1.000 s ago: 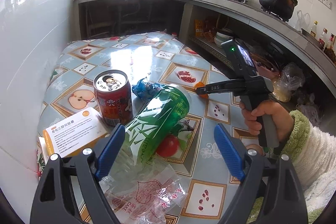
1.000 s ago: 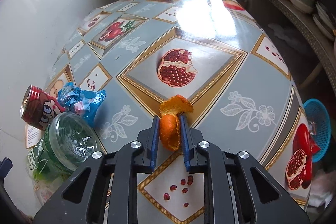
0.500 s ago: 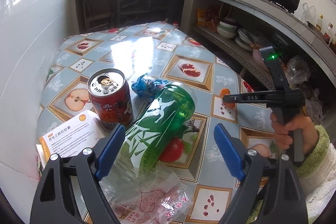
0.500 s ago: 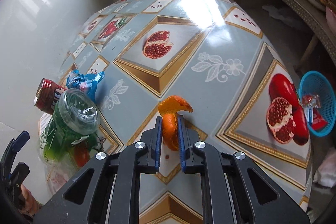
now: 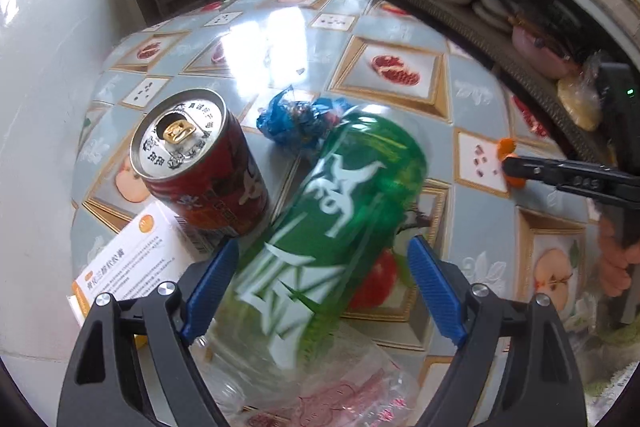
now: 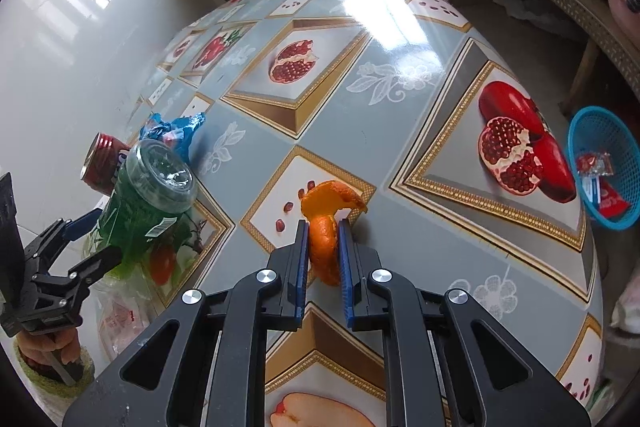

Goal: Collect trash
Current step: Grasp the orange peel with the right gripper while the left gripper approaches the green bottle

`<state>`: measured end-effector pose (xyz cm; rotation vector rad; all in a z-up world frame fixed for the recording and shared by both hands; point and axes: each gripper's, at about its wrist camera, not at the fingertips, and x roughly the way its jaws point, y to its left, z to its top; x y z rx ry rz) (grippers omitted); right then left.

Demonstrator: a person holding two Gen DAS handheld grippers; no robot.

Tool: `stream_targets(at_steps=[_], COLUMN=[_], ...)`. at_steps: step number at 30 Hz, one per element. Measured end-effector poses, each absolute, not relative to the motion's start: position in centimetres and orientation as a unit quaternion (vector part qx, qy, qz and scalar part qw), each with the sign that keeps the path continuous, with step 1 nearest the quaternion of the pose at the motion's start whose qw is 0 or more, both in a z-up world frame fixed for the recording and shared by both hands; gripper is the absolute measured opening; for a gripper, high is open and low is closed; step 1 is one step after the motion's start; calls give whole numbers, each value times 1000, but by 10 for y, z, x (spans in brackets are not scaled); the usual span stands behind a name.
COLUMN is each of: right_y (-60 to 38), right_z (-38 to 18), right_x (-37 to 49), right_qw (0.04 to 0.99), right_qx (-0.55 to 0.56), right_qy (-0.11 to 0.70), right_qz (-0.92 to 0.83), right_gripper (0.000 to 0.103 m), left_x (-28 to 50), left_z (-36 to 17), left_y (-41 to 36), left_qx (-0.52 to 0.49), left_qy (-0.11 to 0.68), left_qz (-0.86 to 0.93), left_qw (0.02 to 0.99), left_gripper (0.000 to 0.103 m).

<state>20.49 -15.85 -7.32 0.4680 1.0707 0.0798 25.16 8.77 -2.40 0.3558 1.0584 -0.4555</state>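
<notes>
- The left wrist camera looks steeply down along its own left gripper, close over a green bottle and red can near the white wall.
- The right wrist camera, further out over the patterned table, faces across it toward the wall, its right gripper in the foreground.
- Both views share the bottle, can, blue wrapper and tabletop; each catches the other gripper at its edge.
</notes>
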Motion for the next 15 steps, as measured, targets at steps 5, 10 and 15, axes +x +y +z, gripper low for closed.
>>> stream_targets(at_steps=[5,10,15], right_y=[-160,-161,-163], right_z=[-74,-75,-75], right_x=[206,203,201], right_qw=[834,835,835], right_qx=[225,227,229], right_qy=[502,500,499], right_qz=[41,43,44], right_gripper=[13,13,13], left_x=[248,250,244], left_z=[-20,-9,-10], left_y=[82,86,77], left_qx=[184,182,224], left_qy=[493,485,479], left_qz=[-210,-207,-220], left_qw=[824,830,820], left_gripper=[62,43,45])
